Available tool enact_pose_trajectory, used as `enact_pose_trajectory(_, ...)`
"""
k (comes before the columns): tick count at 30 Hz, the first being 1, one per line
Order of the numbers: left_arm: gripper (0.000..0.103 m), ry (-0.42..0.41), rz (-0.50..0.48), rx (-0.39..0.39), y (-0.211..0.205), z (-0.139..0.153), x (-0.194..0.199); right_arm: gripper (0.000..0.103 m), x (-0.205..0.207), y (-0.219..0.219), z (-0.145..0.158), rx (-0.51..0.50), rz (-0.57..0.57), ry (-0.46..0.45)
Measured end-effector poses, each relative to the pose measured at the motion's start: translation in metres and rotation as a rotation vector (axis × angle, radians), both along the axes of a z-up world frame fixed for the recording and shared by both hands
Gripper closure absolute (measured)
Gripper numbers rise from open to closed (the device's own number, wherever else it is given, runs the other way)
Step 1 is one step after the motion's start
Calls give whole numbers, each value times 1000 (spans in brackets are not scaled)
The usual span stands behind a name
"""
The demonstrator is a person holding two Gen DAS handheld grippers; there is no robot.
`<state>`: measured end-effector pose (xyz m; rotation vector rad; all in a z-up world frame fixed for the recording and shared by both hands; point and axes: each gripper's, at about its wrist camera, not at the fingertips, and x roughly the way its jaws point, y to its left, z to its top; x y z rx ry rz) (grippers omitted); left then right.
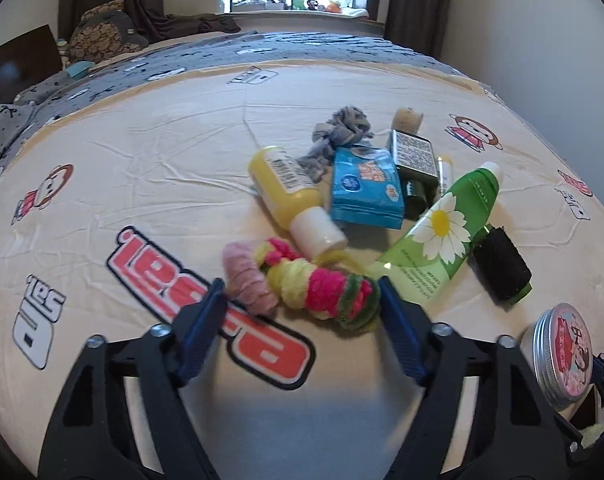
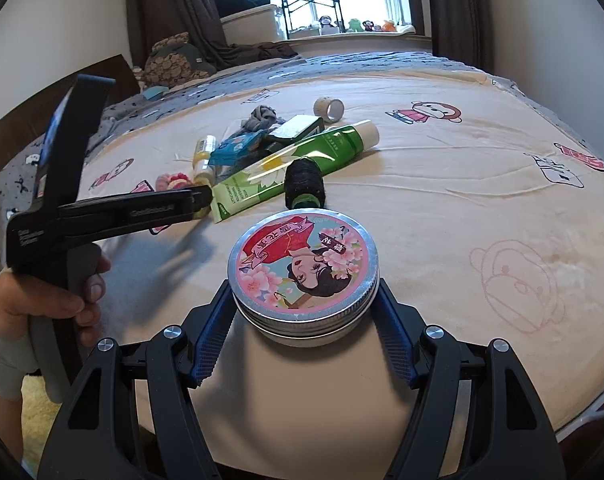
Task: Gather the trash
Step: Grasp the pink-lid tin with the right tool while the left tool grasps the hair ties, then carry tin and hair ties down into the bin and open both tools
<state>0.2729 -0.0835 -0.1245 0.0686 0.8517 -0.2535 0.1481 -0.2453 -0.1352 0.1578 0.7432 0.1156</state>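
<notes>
Scrunchies first: your left gripper (image 1: 302, 300) has its fingers spread wide around the pink, yellow and green scrunchie bundle (image 1: 322, 288) on the bed (image 1: 141, 140), not yet pinching. Lower it so both pads straddle the fuzzy middle, then squeeze gently; the pile is soft and should compress. Keep clear of the yellow bottle (image 1: 289, 196) just behind. Your right gripper (image 2: 302, 312) has its fingers pressed against the round tin (image 2: 302, 268), near the bed's edge; keep it level.
</notes>
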Motion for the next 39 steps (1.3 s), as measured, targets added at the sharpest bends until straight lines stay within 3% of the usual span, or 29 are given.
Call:
enact_pose_trajectory(6,45,-6,-26,-3,3,2,-7,34,-3,-1,-1,2,0,-8)
enact_pose_trajectory(13,47,-25,-30,9,17,8,-31,34,-13,-5,4,10,-5,-23)
enact_pose_trajectory(22,47,-60,-47,-19,37,23,-102,34,-48,4,18,-47,26,-46)
enact_pose_trajectory(32,46,-45,-93,-55,47,16,-188,34,-108,4,17,-26,80,12)
enact_pose_trajectory(39,45,25,-145,-60,45,-6,-233,34,-137,7,-15,-10,87,146)
